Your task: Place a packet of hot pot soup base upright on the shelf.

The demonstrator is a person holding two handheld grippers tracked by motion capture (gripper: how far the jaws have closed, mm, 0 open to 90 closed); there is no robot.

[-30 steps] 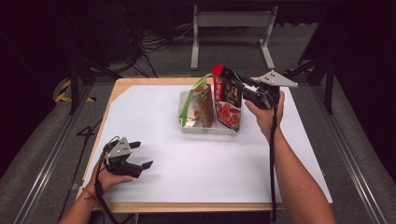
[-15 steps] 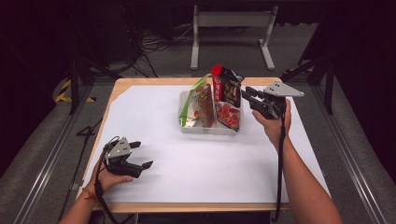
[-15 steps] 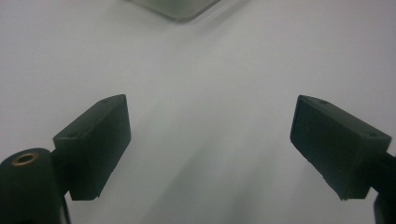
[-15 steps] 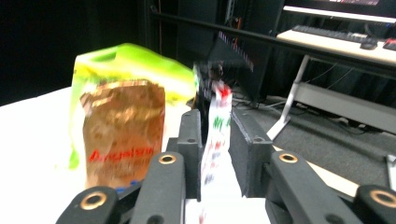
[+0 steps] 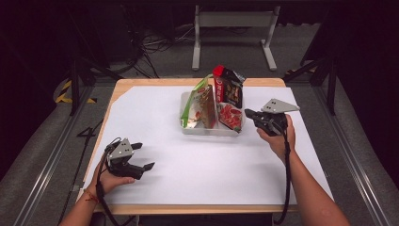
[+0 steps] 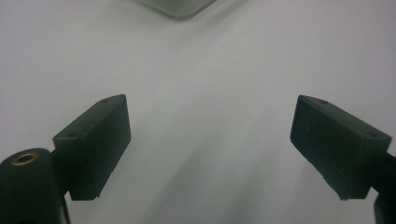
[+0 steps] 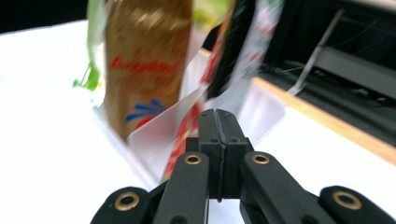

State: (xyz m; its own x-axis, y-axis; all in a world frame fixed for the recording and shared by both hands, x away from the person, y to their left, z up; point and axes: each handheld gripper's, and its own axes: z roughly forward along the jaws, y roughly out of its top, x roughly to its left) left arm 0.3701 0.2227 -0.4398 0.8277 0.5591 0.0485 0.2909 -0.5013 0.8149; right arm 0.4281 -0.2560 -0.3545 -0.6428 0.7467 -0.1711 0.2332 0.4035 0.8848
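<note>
A shallow white tray (image 5: 209, 132) at the table's far middle holds three snack bags standing up: a green and gold one (image 5: 203, 106), a tall red and black one (image 5: 229, 84) and a lower red one (image 5: 229, 115). My right gripper (image 5: 248, 113) hovers just right of the tray and points at its right end. Its jaws have just been closing and now meet with nothing between them (image 7: 218, 116). The gold bag (image 7: 144, 60) and the tray wall (image 7: 154, 135) stand close ahead of it. My left gripper (image 5: 145, 156) rests open at the front left, empty (image 6: 210, 140).
White paper (image 5: 197, 169) covers the wooden table top. A corner of the tray (image 6: 180, 7) lies far ahead in the left gripper view. Beyond the table's far edge are a metal stand (image 5: 233, 21) and cables on a dark floor.
My right gripper has dropped from beside the tall bag's top to the tray's right end, nearer the person, and its jaws have closed. The left gripper has stayed put.
</note>
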